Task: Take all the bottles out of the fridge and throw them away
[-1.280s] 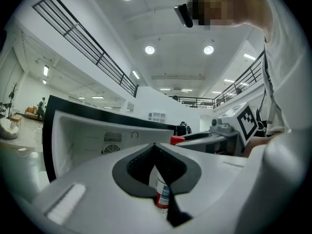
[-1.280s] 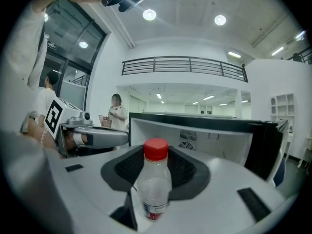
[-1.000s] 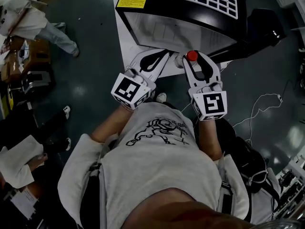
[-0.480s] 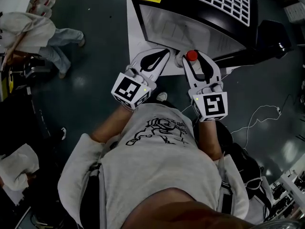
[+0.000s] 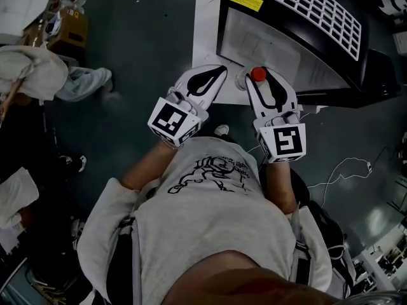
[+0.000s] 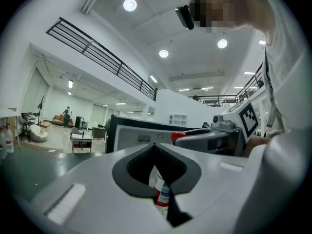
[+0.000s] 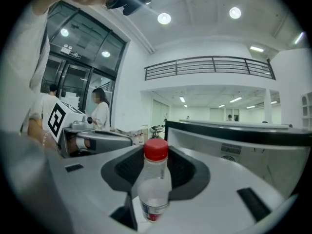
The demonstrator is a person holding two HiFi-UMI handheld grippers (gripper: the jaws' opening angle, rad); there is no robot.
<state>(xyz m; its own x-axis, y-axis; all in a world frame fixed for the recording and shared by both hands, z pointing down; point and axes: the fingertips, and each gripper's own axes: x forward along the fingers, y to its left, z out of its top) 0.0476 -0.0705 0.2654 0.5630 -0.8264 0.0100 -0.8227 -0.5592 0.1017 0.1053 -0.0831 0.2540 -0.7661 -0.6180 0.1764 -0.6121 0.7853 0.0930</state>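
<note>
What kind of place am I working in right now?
Probably a large open lab or workshop hall rather than a home: a mezzanine railing runs under recessed ceiling lights, the floor is dark and polished, and another person stands nearby.

From above, the bottle [image 5: 257, 75] is mostly hidden inside the right claw [image 5: 261, 81], only its red cap pokes out.
</note>
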